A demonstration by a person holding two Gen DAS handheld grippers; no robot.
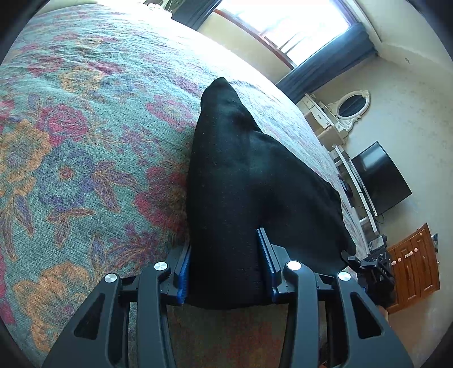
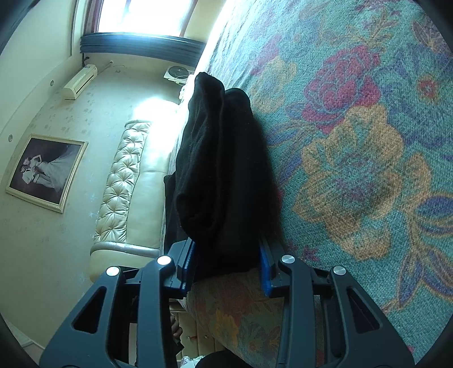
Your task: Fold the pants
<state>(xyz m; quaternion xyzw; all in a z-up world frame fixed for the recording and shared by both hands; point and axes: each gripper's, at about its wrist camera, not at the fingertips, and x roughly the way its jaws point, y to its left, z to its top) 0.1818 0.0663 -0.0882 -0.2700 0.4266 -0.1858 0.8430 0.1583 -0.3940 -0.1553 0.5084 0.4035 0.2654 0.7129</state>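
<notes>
The black pants (image 1: 249,181) lie along the edge of the bed on a floral bedspread (image 1: 85,136). My left gripper (image 1: 223,254) has its jaws wide apart, one on each side of the near end of the pants, with blue pads (image 1: 267,254) beside the cloth. In the right wrist view the pants (image 2: 220,169) are bunched in folds. My right gripper (image 2: 226,254) also stands open around their near end, its blue pads (image 2: 264,266) on either side. Whether the pads press the cloth is not clear.
The bed edge drops off at the right in the left wrist view, toward a television (image 1: 379,178), a mirror dresser (image 1: 348,110) and a wooden cabinet (image 1: 413,263). In the right wrist view a tufted headboard (image 2: 124,184), a framed photo (image 2: 45,169) and a window (image 2: 147,14) lie left.
</notes>
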